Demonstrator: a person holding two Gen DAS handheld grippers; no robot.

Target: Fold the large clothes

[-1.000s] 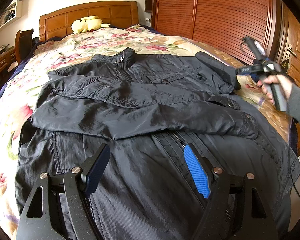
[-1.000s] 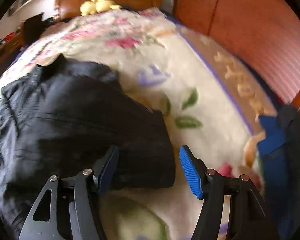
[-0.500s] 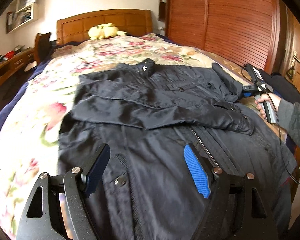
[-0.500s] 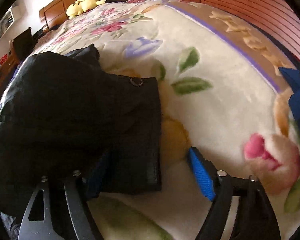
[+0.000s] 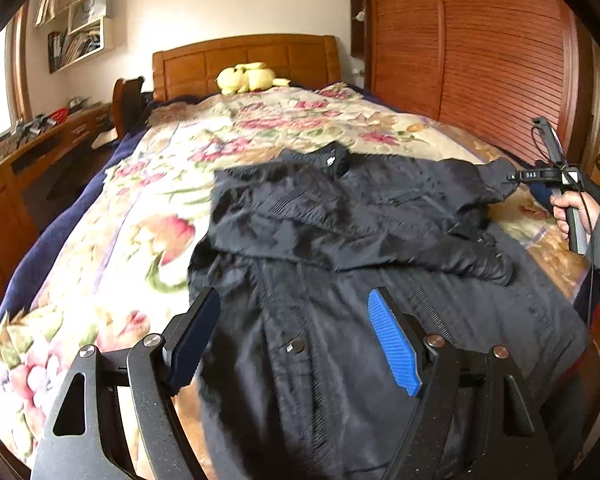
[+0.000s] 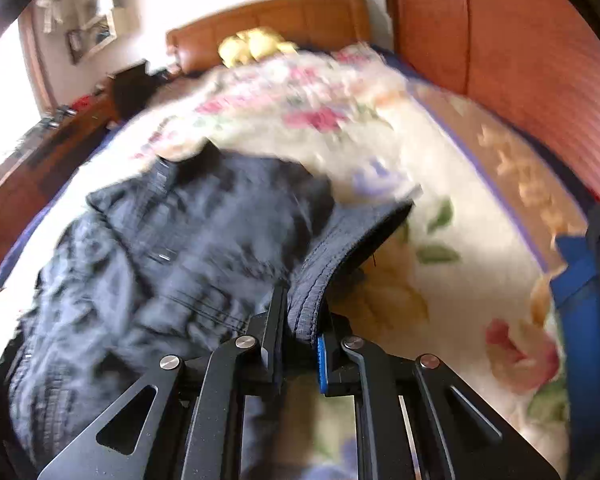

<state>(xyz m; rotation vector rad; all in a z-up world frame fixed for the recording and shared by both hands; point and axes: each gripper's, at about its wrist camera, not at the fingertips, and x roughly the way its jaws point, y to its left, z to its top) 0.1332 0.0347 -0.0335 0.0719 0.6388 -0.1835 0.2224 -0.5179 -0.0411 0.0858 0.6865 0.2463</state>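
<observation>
A large black jacket (image 5: pixel 364 248) lies front-up on a floral bedspread (image 5: pixel 132 232), collar toward the headboard, one sleeve folded across its chest. My left gripper (image 5: pixel 296 336) is open and empty, hovering over the jacket's lower hem area. My right gripper (image 6: pixel 300 320) is shut on the cuff of the jacket's right sleeve (image 6: pixel 340 248) and holds it lifted off the bed; it also shows in the left wrist view (image 5: pixel 516 178) at the jacket's right edge. The jacket body (image 6: pixel 172 248) is blurred in the right wrist view.
A wooden headboard (image 5: pixel 244 60) with a yellow plush toy (image 5: pixel 248 78) stands at the far end. A wooden slatted wardrobe (image 5: pixel 480 48) lines the right side. A desk (image 5: pixel 32 152) stands at the left. Blue and dark clothing (image 6: pixel 584 280) lies at the bed's right edge.
My right gripper closed on the sleeve cuff and lifted it. My left gripper pulled back and leftward, staying open above the hem.
</observation>
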